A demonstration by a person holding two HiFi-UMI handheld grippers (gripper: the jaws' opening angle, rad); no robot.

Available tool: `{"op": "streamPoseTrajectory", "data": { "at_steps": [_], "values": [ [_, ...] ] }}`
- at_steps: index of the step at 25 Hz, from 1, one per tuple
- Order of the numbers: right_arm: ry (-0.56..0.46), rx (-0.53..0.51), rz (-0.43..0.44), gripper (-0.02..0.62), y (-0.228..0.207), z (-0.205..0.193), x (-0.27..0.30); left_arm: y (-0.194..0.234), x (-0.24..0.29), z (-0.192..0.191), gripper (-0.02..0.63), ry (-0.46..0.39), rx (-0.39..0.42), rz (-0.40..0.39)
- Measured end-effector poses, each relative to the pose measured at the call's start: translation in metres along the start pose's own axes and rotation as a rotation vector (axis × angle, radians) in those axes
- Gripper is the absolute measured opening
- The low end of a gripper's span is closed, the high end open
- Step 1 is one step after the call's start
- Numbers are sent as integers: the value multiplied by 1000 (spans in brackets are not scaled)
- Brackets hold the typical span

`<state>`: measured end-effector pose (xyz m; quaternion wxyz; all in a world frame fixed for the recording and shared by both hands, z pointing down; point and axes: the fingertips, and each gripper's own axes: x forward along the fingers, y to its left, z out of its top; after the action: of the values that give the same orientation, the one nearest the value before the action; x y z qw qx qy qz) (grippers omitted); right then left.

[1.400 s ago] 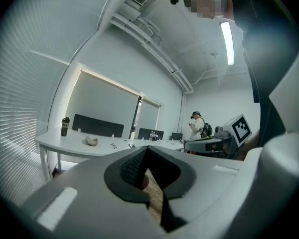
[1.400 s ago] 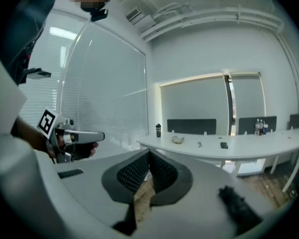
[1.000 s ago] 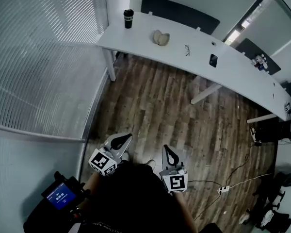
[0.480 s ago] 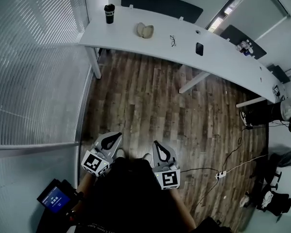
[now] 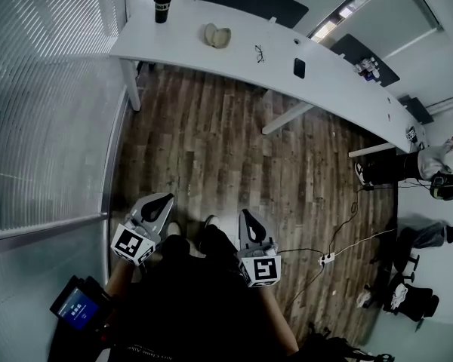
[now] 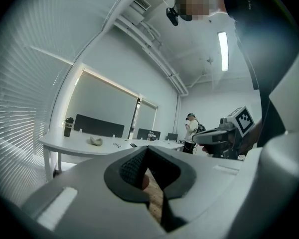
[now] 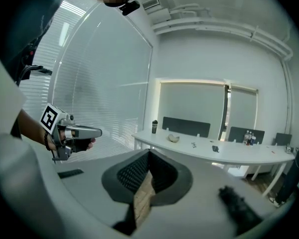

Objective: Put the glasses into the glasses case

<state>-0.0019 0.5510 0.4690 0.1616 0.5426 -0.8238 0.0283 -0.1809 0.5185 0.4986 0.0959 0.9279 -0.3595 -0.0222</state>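
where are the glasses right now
In the head view the glasses lie on the white desk near the top, between the beige glasses case at left and a dark phone at right.

Long white table point(image 5: 234, 47), black tumbler point(image 5: 161, 7) at its left end, dark phone point(image 5: 299, 68) lying flat further right, wood floor point(image 5: 234, 157), blinds point(image 5: 45, 104) at left, power strip point(image 5: 325, 259) on the floor, person point(image 5: 438, 164) far right

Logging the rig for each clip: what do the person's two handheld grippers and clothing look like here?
The left gripper and right gripper match: pale grey plastic bodies tapering to a point, with black ridged pads lining the jaws inside. Each carries a cube of black-and-white square markers at its rear. No cables show on them. The person wears a dark top.
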Motion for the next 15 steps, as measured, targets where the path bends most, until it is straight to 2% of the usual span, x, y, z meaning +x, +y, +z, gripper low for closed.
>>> {"op": "streamPoseTrajectory", "data": {
  "at_steps": [8,15],
  "values": [
    [-3,37,-3,0,-3,5,24,19,0,-1,8,-6,4,13],
    [-9,66,13,0,-12,1,52,35,9,-5,8,44,-50,54]
  ]
}}
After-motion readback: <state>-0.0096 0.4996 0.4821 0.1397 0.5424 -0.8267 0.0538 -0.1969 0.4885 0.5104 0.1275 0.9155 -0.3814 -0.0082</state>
